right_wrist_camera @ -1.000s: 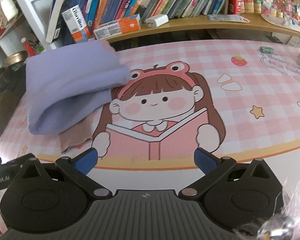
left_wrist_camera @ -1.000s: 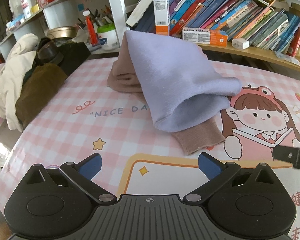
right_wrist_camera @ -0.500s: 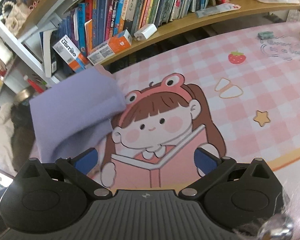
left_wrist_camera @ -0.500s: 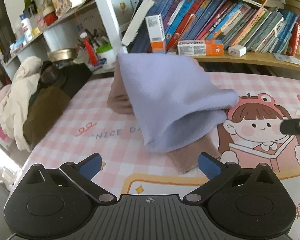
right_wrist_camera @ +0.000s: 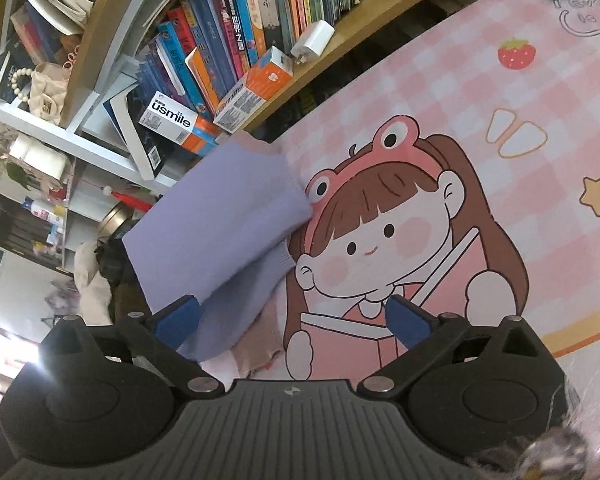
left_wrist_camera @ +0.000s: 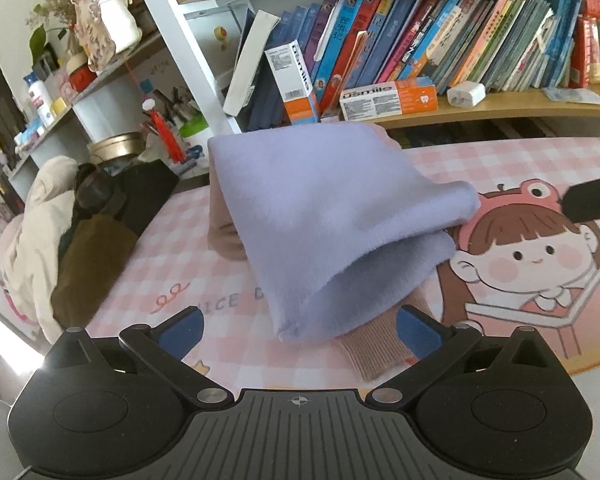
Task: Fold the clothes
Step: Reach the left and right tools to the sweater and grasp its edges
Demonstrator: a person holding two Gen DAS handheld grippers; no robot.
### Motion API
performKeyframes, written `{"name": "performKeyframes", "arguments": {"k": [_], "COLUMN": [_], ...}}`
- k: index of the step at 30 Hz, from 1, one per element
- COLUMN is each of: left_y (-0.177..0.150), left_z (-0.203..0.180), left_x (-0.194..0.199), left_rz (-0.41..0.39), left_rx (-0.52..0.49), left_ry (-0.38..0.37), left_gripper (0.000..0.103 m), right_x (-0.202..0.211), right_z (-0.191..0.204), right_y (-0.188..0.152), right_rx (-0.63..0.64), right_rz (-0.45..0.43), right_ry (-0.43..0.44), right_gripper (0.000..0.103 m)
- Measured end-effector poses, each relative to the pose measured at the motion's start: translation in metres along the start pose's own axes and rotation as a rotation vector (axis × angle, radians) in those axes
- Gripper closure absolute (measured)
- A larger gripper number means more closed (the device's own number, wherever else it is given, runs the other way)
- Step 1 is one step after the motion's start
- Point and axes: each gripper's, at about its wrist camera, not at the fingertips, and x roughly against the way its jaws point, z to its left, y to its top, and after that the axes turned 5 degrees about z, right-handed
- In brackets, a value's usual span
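A folded lavender garment (left_wrist_camera: 332,220) lies on a folded dusty-pink garment (left_wrist_camera: 376,348) on the pink checked table cover (left_wrist_camera: 172,256). The pink cuff sticks out at the front. My left gripper (left_wrist_camera: 298,326) is open and empty, just in front of the pile's near edge. My right gripper (right_wrist_camera: 290,318) is open and empty, tilted, to the right of the lavender garment (right_wrist_camera: 216,224) and over the cartoon girl print (right_wrist_camera: 384,240). The pink cuff (right_wrist_camera: 260,344) shows below the lavender fabric. Part of the right gripper (left_wrist_camera: 592,200) shows at the left view's right edge.
A bookshelf (left_wrist_camera: 460,60) with books and toothpaste boxes (left_wrist_camera: 388,96) stands behind the table. A heap of cream, brown and black clothes (left_wrist_camera: 60,232) lies at the table's left end. A metal tin (left_wrist_camera: 116,148) and jars stand on the left shelf.
Both grippers rose and moved closer to the pile. The right gripper tilted and swung left toward the lavender garment. The garments have not moved.
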Motion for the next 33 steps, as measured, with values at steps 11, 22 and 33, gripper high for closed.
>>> {"name": "performKeyframes", "arguments": {"k": [11,22,33], "left_y": [0.014,0.023,0.021], "left_z": [-0.014,0.002,0.017], "left_x": [-0.047,-0.05,0.05], "left_rz": [0.028,-0.056,-0.264], "left_rx": [-0.069,-0.031,0.039], "left_ry": [0.096,0.129,-0.083], "left_gripper": [0.011,0.092,0.093], "right_x": [0.012,0.019,0.019], "right_z": [-0.004,-0.007,-0.007], "right_y": [0.005,0.005,-0.005], "right_rx": [-0.025,-0.051,-0.116], "right_rz": [-0.013,-0.025,-0.02], "right_ry": [0.026,0.016,0.181], "right_gripper": [0.002,0.002,0.0]}}
